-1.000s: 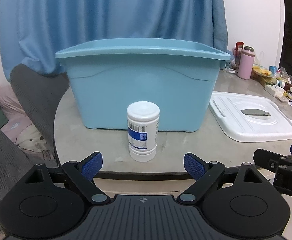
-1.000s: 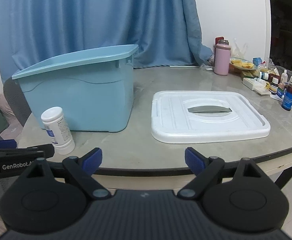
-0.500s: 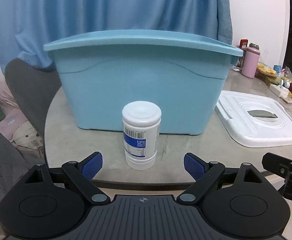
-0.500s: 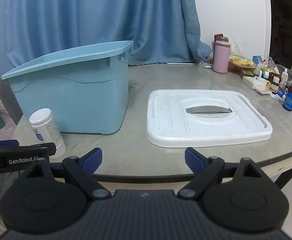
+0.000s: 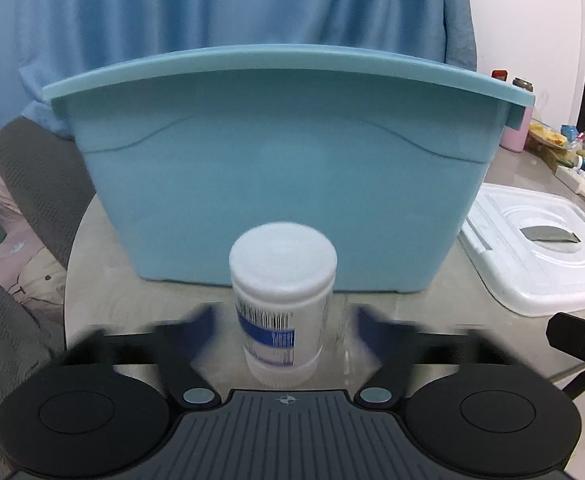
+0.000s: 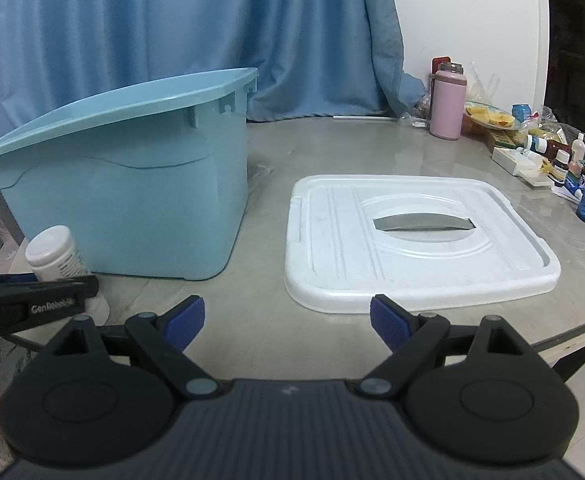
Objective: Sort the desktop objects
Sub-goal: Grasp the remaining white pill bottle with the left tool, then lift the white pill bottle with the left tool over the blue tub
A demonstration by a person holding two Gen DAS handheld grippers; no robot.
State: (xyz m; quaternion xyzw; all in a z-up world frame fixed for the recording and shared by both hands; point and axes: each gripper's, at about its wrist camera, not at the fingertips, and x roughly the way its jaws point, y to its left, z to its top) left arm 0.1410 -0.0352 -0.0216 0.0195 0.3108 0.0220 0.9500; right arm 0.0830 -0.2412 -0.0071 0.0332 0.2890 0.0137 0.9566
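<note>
My left hand-held gripper (image 5: 284, 322) has its fingers apart, blurred, either side of the white pill bottle (image 5: 282, 304), which stands on the desk (image 6: 260, 332) just before the blue storage bin (image 5: 288, 168). I should close squarely on the label band. My right hand-held gripper (image 6: 288, 318) is spread, empty.

The left gripper (image 5: 284, 326) is now closer to the bottle (image 5: 282, 304), which looms larger and sits between its fingers (image 5: 202, 326) instead of ahead of them. Those fingers, sharp and spread wide before, are now blurred and nearer each other, either side of the bottle with gaps left. In the right wrist view the bin (image 6: 132, 196) and lid (image 6: 416, 240) appear slightly nearer, and the left gripper now overlaps the bottle's lower half.
</note>
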